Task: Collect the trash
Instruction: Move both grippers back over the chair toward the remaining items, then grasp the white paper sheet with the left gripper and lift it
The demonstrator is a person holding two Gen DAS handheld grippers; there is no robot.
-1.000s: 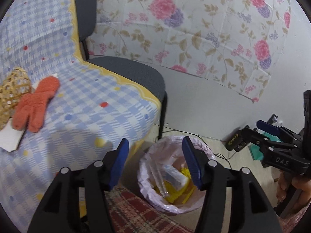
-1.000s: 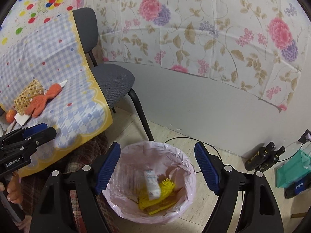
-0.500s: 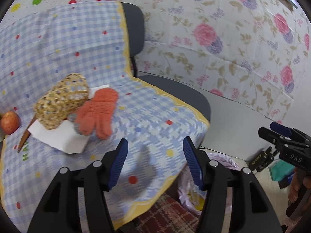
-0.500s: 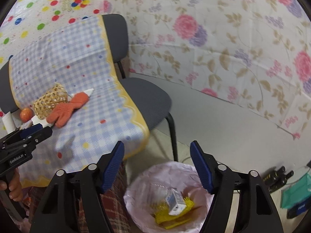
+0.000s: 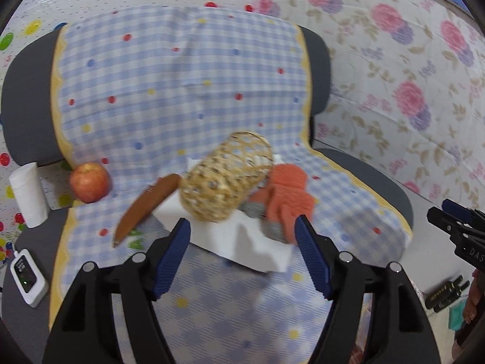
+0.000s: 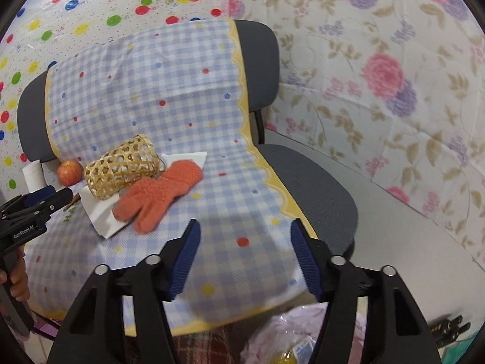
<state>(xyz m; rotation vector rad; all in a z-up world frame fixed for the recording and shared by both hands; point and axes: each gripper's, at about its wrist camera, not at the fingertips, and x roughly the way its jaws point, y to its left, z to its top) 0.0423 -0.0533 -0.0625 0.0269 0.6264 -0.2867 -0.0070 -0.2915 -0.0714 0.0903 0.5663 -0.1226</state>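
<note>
On the checked cloth (image 5: 212,91) draped over the chairs lie a woven basket (image 5: 225,176) on its side, an orange glove (image 5: 286,194) and a white sheet (image 5: 242,242) under them. A grey lump (image 5: 272,227) shows beneath the glove. My left gripper (image 5: 242,254) hovers just short of the white sheet; its jaws are opening and nothing is between them. My right gripper (image 6: 245,261) hangs open and empty over the cloth's front edge, to the right of the glove (image 6: 160,194) and basket (image 6: 121,166). The pink-lined trash bin (image 6: 291,333) peeks in below it.
An apple (image 5: 89,182), a brown stick (image 5: 145,204) and a paper roll (image 5: 28,194) sit left of the basket. A small white device (image 5: 25,276) lies on the left chair seat. The grey chair (image 6: 318,188) stands against the floral wall.
Both grippers have swung up and left from over the trash bin to the cloth-covered chairs. The left jaws stand wider than half a second ago.
</note>
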